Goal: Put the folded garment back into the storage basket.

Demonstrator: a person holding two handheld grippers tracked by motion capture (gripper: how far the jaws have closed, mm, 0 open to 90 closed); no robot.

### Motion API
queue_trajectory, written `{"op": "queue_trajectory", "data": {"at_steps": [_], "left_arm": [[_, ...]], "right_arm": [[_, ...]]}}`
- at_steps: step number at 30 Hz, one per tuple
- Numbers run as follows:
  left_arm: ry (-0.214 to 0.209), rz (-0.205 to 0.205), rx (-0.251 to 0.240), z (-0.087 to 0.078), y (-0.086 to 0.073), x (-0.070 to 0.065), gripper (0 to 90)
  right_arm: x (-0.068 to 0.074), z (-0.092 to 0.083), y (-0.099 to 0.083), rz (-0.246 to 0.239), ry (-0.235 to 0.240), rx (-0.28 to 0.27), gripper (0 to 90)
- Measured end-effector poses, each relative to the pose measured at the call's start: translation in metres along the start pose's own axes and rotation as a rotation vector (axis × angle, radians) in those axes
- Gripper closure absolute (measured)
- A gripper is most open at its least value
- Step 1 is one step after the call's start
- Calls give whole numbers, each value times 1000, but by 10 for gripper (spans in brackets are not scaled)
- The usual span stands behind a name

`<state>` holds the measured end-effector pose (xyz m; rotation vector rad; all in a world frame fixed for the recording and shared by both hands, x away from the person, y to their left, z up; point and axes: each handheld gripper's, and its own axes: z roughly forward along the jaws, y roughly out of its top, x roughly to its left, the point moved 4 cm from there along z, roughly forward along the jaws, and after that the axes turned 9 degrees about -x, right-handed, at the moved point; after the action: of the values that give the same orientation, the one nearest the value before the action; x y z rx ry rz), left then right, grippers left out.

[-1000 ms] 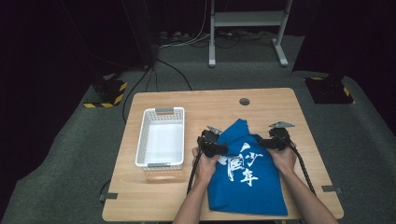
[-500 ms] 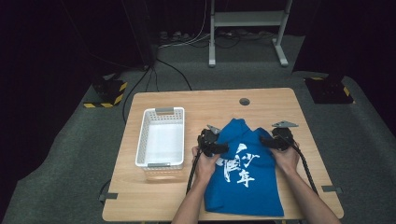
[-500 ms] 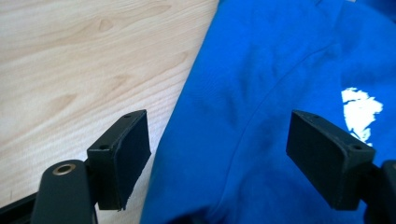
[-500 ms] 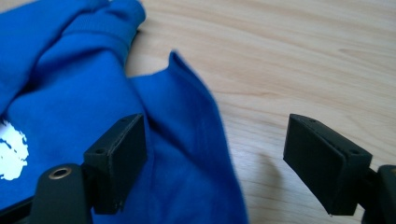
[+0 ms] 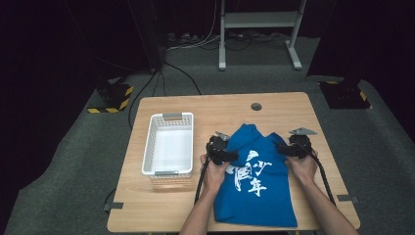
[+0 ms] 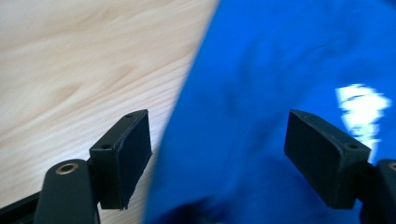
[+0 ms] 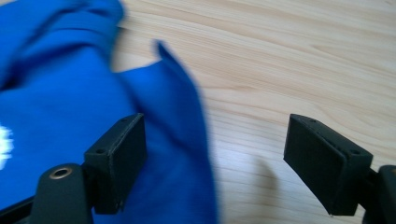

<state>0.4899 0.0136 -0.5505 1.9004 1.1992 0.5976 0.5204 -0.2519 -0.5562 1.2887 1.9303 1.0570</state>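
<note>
- The white basket (image 5: 168, 145) stands on the left part of the table (image 5: 195, 105), just beside the shirt; you probably want it there as the place for the garment once it is folded.
- Your left gripper (image 5: 230, 156) sits at the left edge of the blue shirt (image 5: 254, 196). In the left gripper view its jaws stand wide, with nothing pinched: the cloth edge (image 6: 261, 116) runs up between them and bare wood lies behind the left jaw.
- The shirt lies flat near the table's front edge, white print up, its far end narrowing to a bunched point. It lies between your two hands, so each gripper can take one side.
- Your right gripper (image 5: 286, 149) mirrors this at the shirt's right edge. In the right gripper view its jaws are wide too and grip nothing: a raised fold of the shirt (image 7: 187, 140) lies between them, nearer the left jaw, wood under the other.
</note>
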Motion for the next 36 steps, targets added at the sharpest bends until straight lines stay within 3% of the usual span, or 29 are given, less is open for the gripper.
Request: {"op": "queue_trajectory", "data": {"at_steps": [3,5,8,11,19,22,25,26,28,30,33,36], "left_arm": [[6,20,17,6,2,-4,229],[23,19,43,10,-1,-2,234],[21,-16,36,10,-6,6,229],[37,-25,27,6,-10,13,239],[79,-67,38,-3,-13,30,271],[72,-102,37,-4,-13,32,270],[25,-96,1,-6,-10,26,234],[7,-74,-16,-6,-8,20,234],[-8,-36,-28,-5,-5,11,228],[-19,-13,-30,-3,-3,4,222],[-36,5,-27,0,-3,-3,215],[-37,10,-19,2,-4,-3,209]], "right_arm": [[10,3,0,-30,10,7,214],[8,5,-2,-22,7,15,212],[-2,6,-6,9,4,34,201],[-18,4,-9,31,-11,33,194],[-34,1,-11,27,-44,36,183],[-36,-1,-11,32,-59,47,189],[-26,-6,-5,14,-51,16,196],[-26,-6,-5,14,-51,16,196],[-9,-12,6,-7,-17,-47,204],[-2,-13,9,-19,-7,-62,208],[18,-14,13,-63,48,-85,224],[33,-10,11,-76,102,-79,225]]}}
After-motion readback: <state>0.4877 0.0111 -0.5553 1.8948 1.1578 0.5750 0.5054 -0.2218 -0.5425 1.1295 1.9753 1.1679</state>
